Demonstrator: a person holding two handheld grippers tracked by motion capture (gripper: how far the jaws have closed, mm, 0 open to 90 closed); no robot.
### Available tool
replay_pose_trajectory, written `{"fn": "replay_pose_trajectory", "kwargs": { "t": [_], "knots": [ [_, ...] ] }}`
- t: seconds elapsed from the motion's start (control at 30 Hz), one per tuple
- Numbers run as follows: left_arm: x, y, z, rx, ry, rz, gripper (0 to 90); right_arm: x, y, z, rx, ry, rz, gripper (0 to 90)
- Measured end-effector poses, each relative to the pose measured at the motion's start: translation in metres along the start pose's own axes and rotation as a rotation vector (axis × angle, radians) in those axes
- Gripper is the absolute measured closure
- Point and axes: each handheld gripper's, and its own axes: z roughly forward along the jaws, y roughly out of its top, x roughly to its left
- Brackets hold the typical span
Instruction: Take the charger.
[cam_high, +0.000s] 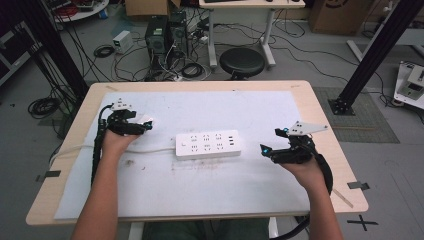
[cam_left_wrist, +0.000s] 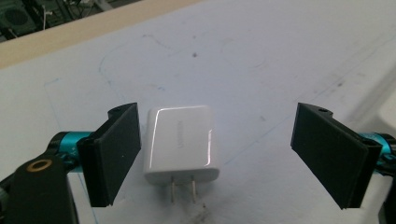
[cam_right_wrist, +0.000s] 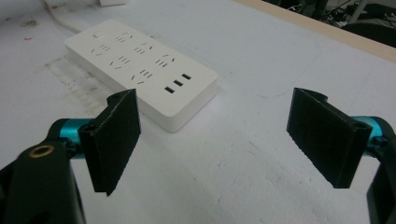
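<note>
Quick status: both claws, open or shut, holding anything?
Left claw: open, holding nothing; the white charger plug lies between its jaws.
Right claw: open, empty, near the power strip.

Left claw (cam_high: 141, 124) jaws spread wide; right claw (cam_high: 270, 141) likewise, both held low.

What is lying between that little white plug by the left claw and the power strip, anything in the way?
Nothing visible blocks it. The white charger lies flat between the open left gripper jaws, prongs toward the camera. Between it and the power strip, the high view shows bare white mat, with the strip's cable running nearer the person.
</note>
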Motion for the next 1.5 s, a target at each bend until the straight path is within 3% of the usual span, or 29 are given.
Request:
{"fn": "replay_pose_trajectory", "kwargs": {
  "t": [0.07,0.13,0.17,0.23,0.3,0.53,0.8,0.97,1.17,1.37,1.5],
  "knots": [
    [0.002,0.006,0.007,0.046,0.005,0.034,16.0,0.002,-0.001,0.000,0.010,-0.003,0.013,17.9],
    [0.005,0.009,0.013,0.040,0.004,0.012,16.0,0.002,-0.002,0.001,0.010,-0.005,0.012,17.9],
    [0.006,0.011,0.015,0.063,0.010,0.022,16.0,0.003,-0.002,0.001,0.009,-0.005,0.010,17.9],
    [0.008,0.013,0.021,0.069,-0.008,0.011,16.0,0.004,-0.003,0.001,0.006,-0.005,0.011,17.9],
    [0.010,0.014,0.024,0.079,0.001,0.019,16.1,0.005,-0.004,0.000,0.007,-0.007,0.014,17.9],
    [0.014,0.005,0.032,0.134,0.007,0.004,16.0,0.006,-0.001,0.002,0.008,-0.003,0.012,17.9],
    [0.015,0.003,0.033,0.145,0.011,0.006,16.2,0.008,0.002,0.005,0.008,0.004,-0.002,17.9],
    [0.013,0.001,0.035,0.181,0.007,0.022,23.3,0.008,0.001,0.002,0.009,-0.003,0.006,17.9],
    [0.011,0.002,0.035,0.194,0.017,0.033,29.7,0.008,0.000,0.000,0.008,-0.005,0.006,17.9],
    [0.011,0.001,0.035,0.200,0.018,0.048,42.3,0.007,-0.002,0.000,0.008,-0.006,0.010,17.9],
    [0.008,0.004,0.032,0.198,0.013,0.061,42.4,0.007,-0.002,-0.001,0.012,-0.005,0.012,17.9]
  ]
}}
